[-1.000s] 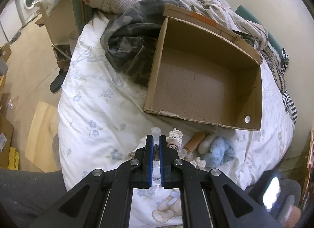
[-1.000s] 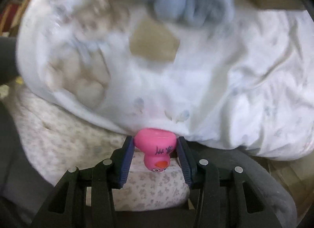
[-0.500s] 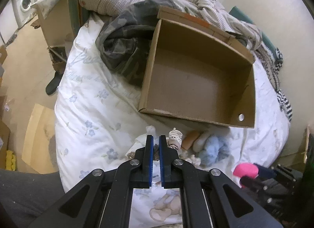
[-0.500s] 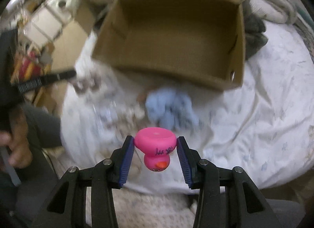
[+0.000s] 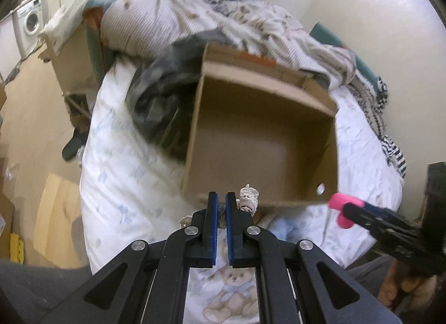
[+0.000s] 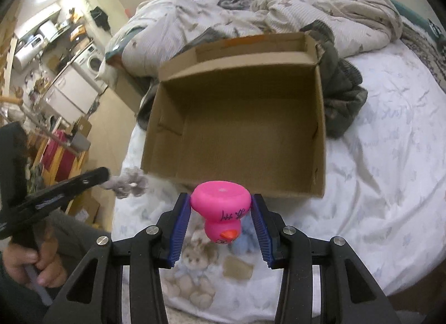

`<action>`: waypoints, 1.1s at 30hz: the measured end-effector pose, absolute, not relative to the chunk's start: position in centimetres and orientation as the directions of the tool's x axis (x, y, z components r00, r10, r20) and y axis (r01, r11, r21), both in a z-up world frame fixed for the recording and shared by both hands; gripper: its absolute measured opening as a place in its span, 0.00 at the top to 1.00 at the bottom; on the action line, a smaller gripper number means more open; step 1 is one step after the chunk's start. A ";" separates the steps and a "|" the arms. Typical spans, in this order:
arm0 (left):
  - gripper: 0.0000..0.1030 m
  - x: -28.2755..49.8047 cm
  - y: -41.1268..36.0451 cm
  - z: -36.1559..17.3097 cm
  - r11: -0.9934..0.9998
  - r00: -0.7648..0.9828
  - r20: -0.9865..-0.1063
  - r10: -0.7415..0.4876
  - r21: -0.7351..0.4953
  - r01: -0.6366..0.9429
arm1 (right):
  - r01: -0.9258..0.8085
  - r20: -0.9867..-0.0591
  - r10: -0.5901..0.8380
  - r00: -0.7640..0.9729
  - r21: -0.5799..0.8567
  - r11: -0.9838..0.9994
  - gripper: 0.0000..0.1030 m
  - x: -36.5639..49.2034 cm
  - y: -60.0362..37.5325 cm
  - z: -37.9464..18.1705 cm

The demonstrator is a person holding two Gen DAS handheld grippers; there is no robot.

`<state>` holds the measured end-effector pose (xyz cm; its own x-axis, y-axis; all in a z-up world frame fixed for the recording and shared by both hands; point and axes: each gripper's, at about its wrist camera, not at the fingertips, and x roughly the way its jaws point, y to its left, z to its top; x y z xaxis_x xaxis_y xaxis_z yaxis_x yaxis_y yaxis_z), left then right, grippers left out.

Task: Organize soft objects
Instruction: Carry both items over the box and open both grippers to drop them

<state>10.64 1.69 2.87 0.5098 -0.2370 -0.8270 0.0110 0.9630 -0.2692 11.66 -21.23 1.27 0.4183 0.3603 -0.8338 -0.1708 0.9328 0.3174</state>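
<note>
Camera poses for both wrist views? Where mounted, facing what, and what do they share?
Left wrist: on left gripper, facing cardboard box on the bed; nearly shut fingers, right gripper entering at right.
Right wrist: on right gripper, facing the same box from its right; fingers clamp pink duck, left gripper and hand at left.
Shared: box, bed, pink duck, each other's gripper.

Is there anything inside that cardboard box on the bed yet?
No. The cardboard box shows only its bare brown floor. The right tongs hold a pink duck just short of its near wall.

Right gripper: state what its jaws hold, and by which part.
The right gripper holds a pink rubber duck upside down, jaws pressed on opposite sides of its wide body.
</note>
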 end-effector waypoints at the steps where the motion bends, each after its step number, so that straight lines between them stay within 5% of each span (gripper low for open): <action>1: 0.95 11.1 1.4 3.4 0.964 0.519 -0.821 -0.238 -0.267 0.021 | -0.165 -0.832 0.360 0.423 0.320 0.933 0.55 12.2 -21.4 1.3; 12: 0.95 17.4 -3.1 2.2 0.979 0.554 -0.807 -0.205 -0.169 0.116 | -0.085 -0.789 0.343 0.510 0.351 0.933 0.55 18.1 -23.3 -0.7; 22: 0.95 19.2 -3.6 -4.3 0.980 0.500 -0.844 -0.196 -0.160 0.115 | -0.051 -0.856 0.297 0.424 0.305 0.951 0.55 19.9 -22.4 -5.6; 33: 0.95 19.3 -3.1 -5.6 0.985 0.486 -0.857 -0.170 -0.151 0.078 | -0.024 -0.896 0.275 0.349 0.285 0.958 0.54 21.0 -21.7 -8.1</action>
<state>19.34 -3.10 -5.56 0.4862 -0.1700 -0.8572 0.0784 0.9854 -0.1510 20.99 -21.72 -8.08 0.3491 0.2749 -0.8958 -0.0238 0.9583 0.2848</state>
